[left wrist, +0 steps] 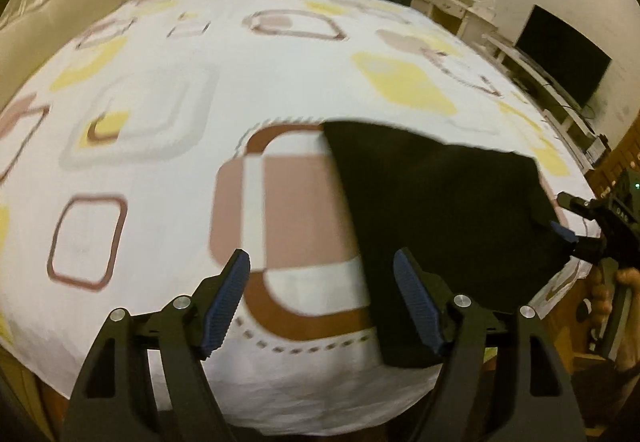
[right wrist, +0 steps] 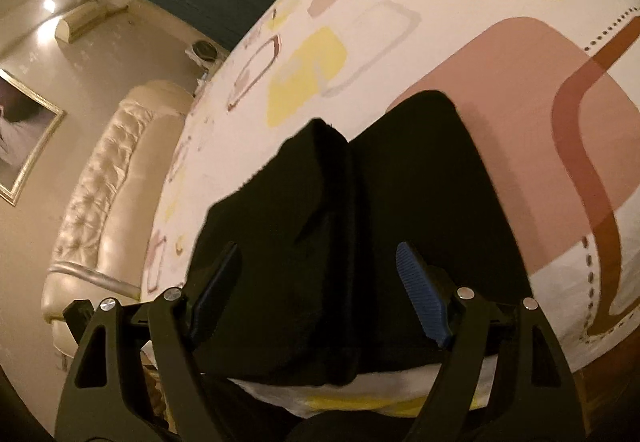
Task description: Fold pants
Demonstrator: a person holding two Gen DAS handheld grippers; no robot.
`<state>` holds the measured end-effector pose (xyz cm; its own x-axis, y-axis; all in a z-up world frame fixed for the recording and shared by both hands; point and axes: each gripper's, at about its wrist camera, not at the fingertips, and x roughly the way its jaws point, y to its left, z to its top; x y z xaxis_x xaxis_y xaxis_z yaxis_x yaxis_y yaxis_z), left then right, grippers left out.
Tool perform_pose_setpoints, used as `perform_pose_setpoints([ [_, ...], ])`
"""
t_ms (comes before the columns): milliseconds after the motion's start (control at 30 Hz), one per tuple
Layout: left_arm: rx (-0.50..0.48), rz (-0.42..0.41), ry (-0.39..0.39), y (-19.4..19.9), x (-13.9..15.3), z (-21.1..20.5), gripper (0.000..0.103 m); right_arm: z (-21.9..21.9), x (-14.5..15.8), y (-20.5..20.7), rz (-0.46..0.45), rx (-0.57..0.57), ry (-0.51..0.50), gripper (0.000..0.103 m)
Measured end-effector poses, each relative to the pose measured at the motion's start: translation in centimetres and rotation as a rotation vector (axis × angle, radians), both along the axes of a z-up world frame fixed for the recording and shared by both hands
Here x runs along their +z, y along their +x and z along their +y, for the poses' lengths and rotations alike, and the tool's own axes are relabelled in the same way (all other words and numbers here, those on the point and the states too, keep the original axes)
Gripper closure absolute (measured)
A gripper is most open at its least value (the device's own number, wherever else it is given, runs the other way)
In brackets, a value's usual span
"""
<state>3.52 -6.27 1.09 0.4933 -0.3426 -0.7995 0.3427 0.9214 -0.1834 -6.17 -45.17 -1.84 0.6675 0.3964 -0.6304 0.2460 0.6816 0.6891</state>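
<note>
Black pants folded on a patterned bed, both grippers released.

The bed [left wrist: 168, 53], under a white sheet printed with yellow, pink and brown squares, fills both views, with a cream padded headboard [right wrist: 104, 177] at its far end and a dark television [left wrist: 560, 61] beyond its right edge. The pants [left wrist: 436, 217] lie in a flat dark bundle at the near right corner of the bed, reaching its near edge. The left gripper [left wrist: 322, 298] hovers with jaws spread wide beside the bundle's left edge, holding nothing. The right gripper [right wrist: 318, 292] sits with jaws spread on either side of the pants, not pinching the cloth.
</note>
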Motion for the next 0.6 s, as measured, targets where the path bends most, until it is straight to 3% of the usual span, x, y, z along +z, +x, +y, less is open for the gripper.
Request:
perform_pose_setpoints([
  [33, 0.009, 0.024, -0.001, 0.3, -0.5, 0.2, 0.029, 0.1, -0.1, 0.1, 0.007, 0.000, -0.005, 0.024],
  [100, 0.015, 0.073, -0.028, 0.8, -1.2, 0.6, 0.029, 0.6, -0.2, 0.4, 0.014, 0.022, 0.001, 0.034],
  [167, 0.018, 0.097, -0.045, 1.0, -1.6, 0.6, 0.029, 1.7, -1.0, 1.0, 0.046, 0.084, 0.036, 0.059],
  [200, 0.012, 0.101, -0.044, 0.9, -1.7, 0.6, 0.029, 2.2, -1.2, 1.2, 0.062, 0.105, 0.026, 0.063],
  [267, 0.002, 0.096, -0.041, 0.6, -1.7, 0.6, 0.029, 3.1, -1.3, 1.5, 0.078, 0.131, -0.026, 0.082],
  [367, -0.011, 0.081, -0.034, 0.3, -1.6, 0.5, 0.029, 3.7, 0.4, 1.2, 0.037, 0.139, -0.092, 0.090],
  [600, -0.017, 0.080, -0.044, 0.0, -1.5, 0.4, 0.027, 1.9, 5.2, -0.7, -0.070, 0.118, -0.163, 0.091],
])
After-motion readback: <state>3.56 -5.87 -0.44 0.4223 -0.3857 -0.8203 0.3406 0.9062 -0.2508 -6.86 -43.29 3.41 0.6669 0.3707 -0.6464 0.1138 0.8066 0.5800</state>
